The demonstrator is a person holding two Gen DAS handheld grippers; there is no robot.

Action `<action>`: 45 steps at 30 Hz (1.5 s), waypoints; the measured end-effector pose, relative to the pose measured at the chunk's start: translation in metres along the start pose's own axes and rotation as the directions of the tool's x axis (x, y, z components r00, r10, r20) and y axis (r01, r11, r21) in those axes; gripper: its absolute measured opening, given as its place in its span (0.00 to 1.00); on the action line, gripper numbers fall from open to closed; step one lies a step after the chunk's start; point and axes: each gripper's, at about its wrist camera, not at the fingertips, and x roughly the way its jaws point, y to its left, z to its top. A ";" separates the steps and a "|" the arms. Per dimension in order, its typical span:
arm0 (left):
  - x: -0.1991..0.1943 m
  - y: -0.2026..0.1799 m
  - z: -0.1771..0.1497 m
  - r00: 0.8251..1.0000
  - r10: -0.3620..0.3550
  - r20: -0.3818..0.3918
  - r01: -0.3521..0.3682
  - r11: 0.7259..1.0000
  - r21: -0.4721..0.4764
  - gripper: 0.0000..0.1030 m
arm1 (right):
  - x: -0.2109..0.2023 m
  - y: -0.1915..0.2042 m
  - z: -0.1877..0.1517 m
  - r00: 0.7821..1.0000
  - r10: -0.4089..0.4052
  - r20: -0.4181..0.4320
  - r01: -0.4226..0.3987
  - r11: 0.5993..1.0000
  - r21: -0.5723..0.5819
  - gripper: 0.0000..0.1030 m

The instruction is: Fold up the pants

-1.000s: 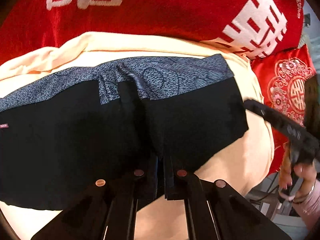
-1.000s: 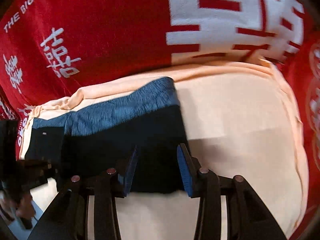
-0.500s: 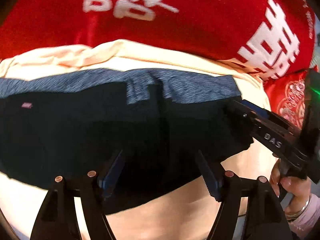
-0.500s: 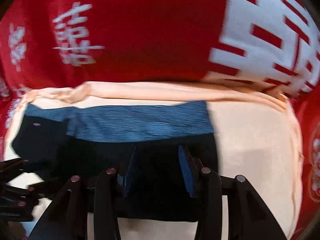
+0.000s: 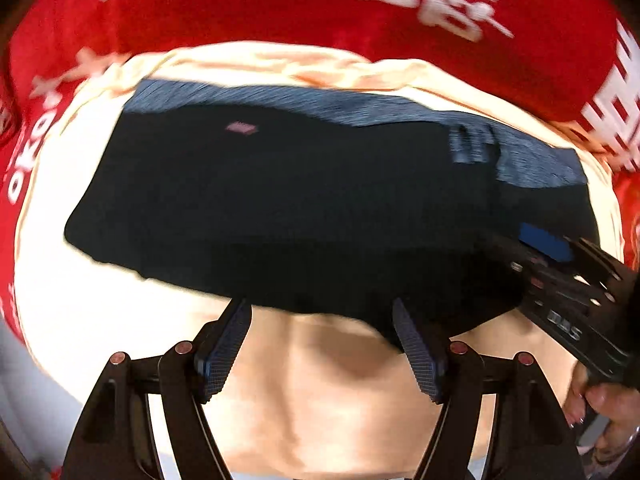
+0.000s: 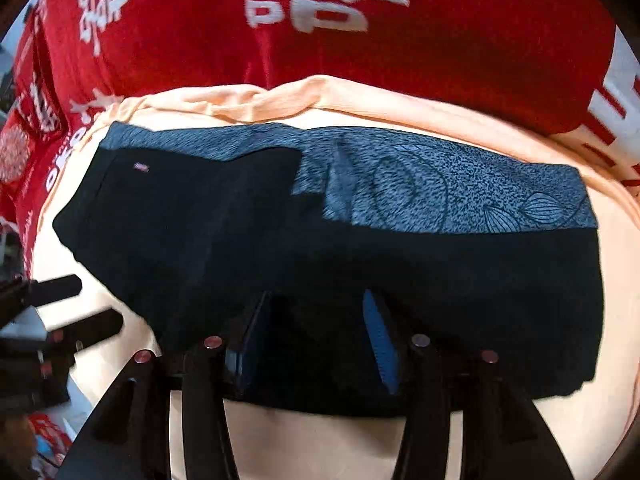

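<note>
The black pants (image 5: 304,208) lie folded in a long flat band on a peach cloth (image 5: 328,392), with a grey-blue patterned strip (image 6: 420,184) along the far edge. My left gripper (image 5: 322,320) is open and empty, its fingertips at the near edge of the pants. My right gripper (image 6: 316,312) is open over the near half of the pants, with nothing between its pads. The right gripper also shows at the right of the left wrist view (image 5: 568,280), and the left gripper at the left of the right wrist view (image 6: 48,312).
A red cover with white characters (image 6: 320,32) lies behind and around the peach cloth (image 6: 520,440). A red embroidered cushion (image 6: 16,152) sits at the far left. A hand (image 5: 600,404) holds the right gripper's handle.
My left gripper has opened, let go of the pants' near edge and pulled back toward me and left. My right gripper has moved left over the pants, still open.
</note>
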 end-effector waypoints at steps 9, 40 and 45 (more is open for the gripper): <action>0.001 0.045 -0.020 1.000 0.007 -0.023 -0.007 1.000 -0.022 0.71 | -0.020 0.029 -0.016 0.999 0.024 -0.030 -0.021 0.993 0.112 0.61; 0.020 0.216 -0.006 0.954 -0.278 0.116 0.301 0.864 -0.404 0.75 | 0.053 0.159 0.078 0.982 -0.130 -0.135 0.100 0.973 -0.210 0.68; 0.037 0.202 0.001 0.944 -0.302 0.131 0.328 0.832 -0.448 0.75 | 0.069 0.122 0.045 0.965 -0.144 -0.220 0.111 0.982 -0.153 0.68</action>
